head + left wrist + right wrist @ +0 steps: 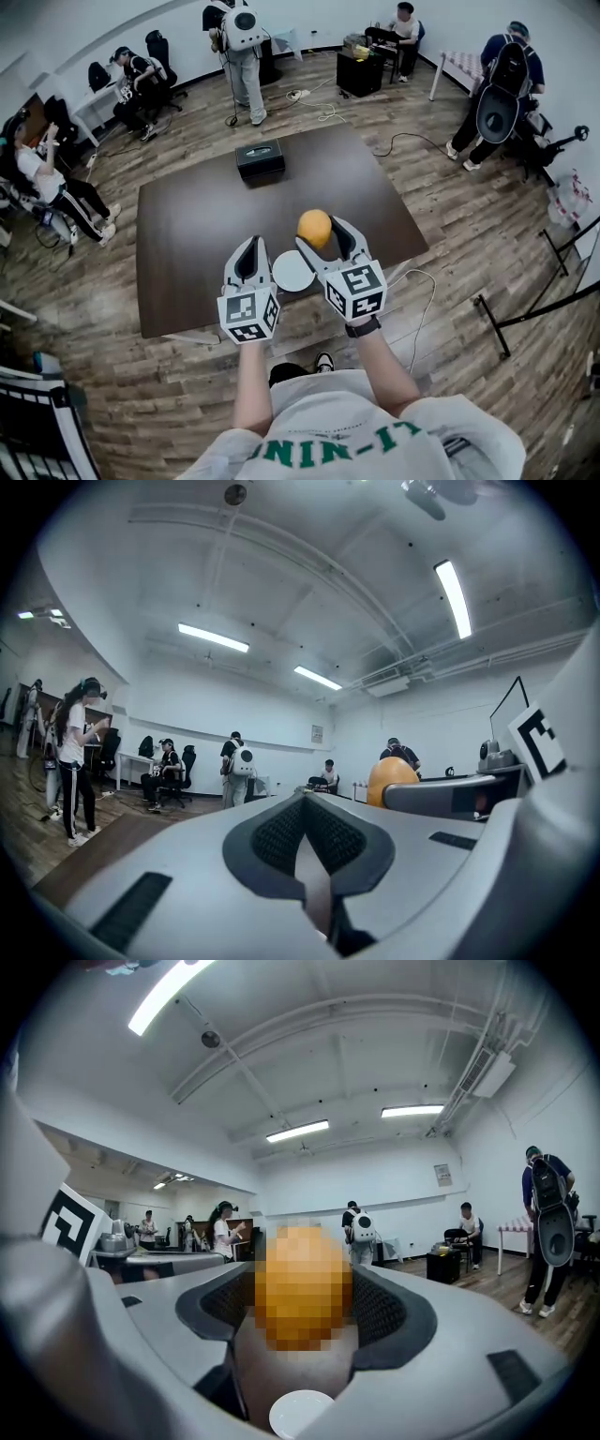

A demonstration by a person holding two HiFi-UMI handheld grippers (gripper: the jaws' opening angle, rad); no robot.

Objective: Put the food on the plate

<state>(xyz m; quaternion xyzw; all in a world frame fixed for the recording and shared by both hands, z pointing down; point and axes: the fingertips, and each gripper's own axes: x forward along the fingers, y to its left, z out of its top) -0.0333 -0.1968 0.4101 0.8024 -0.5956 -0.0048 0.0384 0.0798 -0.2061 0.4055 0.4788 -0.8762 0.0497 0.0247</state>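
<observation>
**Q:** What is the state of the right gripper (321, 240)?

**A:** Its jaws are clamped on the orange (314, 227). The right gripper view shows one pad against each side of the fruit, which fills the gap between them near the tips.

**Q:** And the left gripper (249, 251)?

**A:** Its jaws are together. The left gripper view shows the two dark pads meeting along a thin seam, with nothing between them.

**Q:** Where is the orange relative to the plate (292, 272)?

**A:** It is held in the air above the table (206, 225) and is not touching the plate. In the head view the fruit sits just beyond the plate and slightly to its right. In the right gripper view the plate's white rim shows below the fruit, between the jaws.

**Q:** Where is the plate?

**A:** It lies flat on the dark table near the person's edge, between the two grippers. It is white, round and has nothing on it.

**Q:** How are the two grippers placed?

**A:** They are side by side, both pointing away from the person, with the marker cubes towards the body.

**Q:** Are there other items on the table?

**A:** There is a black box (260, 159) at the far edge, well apart from the plate.
</observation>
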